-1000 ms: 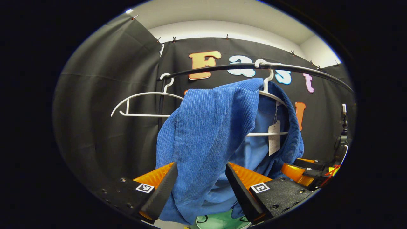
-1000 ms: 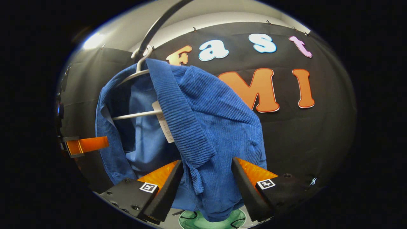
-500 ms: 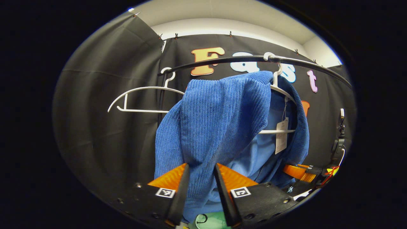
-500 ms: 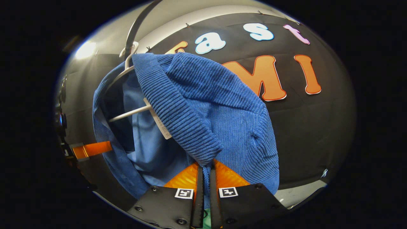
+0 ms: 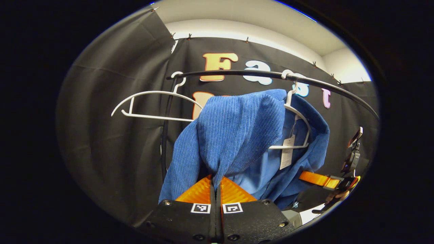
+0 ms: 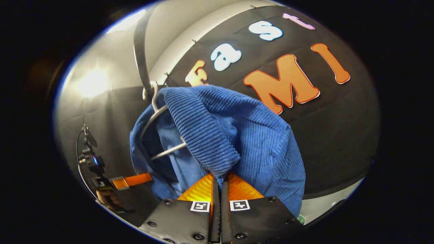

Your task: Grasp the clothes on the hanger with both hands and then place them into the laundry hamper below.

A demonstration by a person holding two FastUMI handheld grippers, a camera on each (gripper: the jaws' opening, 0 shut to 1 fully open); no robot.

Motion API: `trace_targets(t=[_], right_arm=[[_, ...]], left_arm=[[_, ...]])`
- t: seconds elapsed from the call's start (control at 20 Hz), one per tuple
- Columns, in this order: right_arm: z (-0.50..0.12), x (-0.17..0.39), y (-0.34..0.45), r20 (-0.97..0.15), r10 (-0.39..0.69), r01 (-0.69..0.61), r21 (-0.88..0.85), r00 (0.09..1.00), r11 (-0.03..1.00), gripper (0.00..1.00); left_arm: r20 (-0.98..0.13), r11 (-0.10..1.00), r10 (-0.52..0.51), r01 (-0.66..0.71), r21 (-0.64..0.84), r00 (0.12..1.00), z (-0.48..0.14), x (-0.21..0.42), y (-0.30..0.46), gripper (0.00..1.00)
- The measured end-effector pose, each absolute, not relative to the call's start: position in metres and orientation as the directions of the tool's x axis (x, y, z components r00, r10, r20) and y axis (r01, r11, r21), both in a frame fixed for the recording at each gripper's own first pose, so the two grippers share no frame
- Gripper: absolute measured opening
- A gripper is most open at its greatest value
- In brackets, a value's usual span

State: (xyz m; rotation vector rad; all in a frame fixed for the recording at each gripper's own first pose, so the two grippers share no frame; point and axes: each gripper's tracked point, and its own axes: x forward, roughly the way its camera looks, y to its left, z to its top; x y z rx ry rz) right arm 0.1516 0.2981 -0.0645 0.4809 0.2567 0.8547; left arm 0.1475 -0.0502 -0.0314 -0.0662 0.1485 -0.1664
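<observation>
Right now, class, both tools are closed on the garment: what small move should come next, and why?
Probably lift both tools, left tool and right tool, slightly upward together, since the blue corduroy jacket hangs draped over the white plastic hanger on the black rail.

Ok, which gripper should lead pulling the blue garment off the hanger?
Probably the right gripper: it pinches the blue corduroy garment just under the white hanger hook. The left gripper is shut on a lower fold.

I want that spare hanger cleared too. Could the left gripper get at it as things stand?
Probably not: the left gripper is shut on the blue garment; the empty hanger hangs unobstructed beside it.
</observation>
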Motion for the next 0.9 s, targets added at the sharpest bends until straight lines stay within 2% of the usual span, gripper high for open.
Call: trace_targets(t=[0.5,0.65,0.9], right_arm=[[-0.013,0.147,0.287,0.119,0.754,-0.637,0.628,0.647,0.447,0.07],[0.005,0.159,0.274,0.196,0.717,-0.616,0.686,0.669,0.388,0.07],[0.016,0.175,0.265,0.24,0.671,-0.588,0.726,0.702,0.356,0.07]], left_arm=[[0.0,0.948,-0.296,0.294,-0.121,0.955,0.05,0.142,-0.014,0.0],[0.022,0.94,-0.31,0.31,-0.143,0.95,0.064,0.146,0.0,0.0],[0.061,0.925,-0.348,0.353,-0.143,0.936,0.085,0.16,0.015,0.0]])
